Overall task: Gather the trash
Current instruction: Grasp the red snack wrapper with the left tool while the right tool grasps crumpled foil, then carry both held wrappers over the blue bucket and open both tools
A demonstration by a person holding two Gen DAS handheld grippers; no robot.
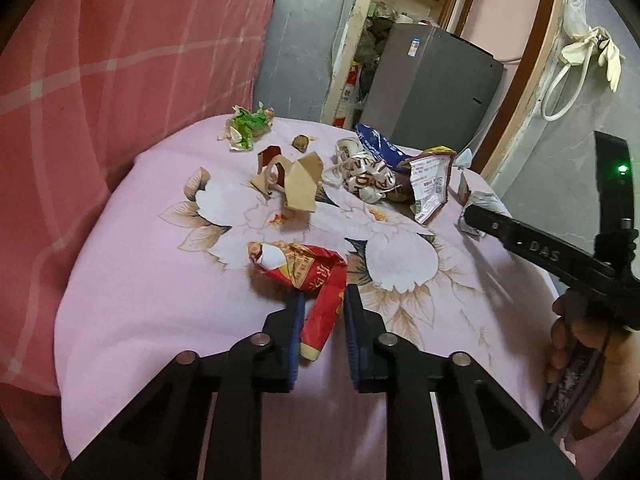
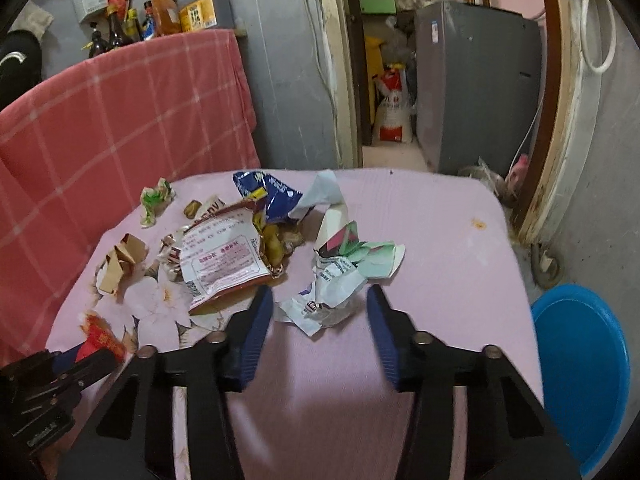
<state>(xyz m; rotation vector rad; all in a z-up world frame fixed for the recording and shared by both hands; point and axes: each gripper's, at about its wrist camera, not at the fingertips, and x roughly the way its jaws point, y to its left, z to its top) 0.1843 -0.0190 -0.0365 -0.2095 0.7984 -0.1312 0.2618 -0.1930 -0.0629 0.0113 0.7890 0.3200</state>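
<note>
Here left tongs [image 1: 322, 300] straddle red wrapper [image 1: 304, 268], unclosed.

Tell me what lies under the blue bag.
The blue bag overlaps a red-edged printed wrapper and brownish scraps. Anything beneath its middle is hidden.

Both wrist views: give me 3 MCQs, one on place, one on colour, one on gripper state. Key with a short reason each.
1. Where does the red wrapper lie?
A. between the left gripper's fingers
B. in the blue tub
C. on the red checked cloth

2. What colour is the tub beside the table?
A. green
B. blue
C. white

3. How does the right gripper stand?
A. shut on the crumpled white paper
B. open, fingers either side of the crumpled white paper
C. shut on nothing

Key: 1 A, its tail runs between the two pads; 2 B, the right wrist view shows a blue tub at lower right; 3 B, the pads stand wide apart and clear of the paper.
</note>
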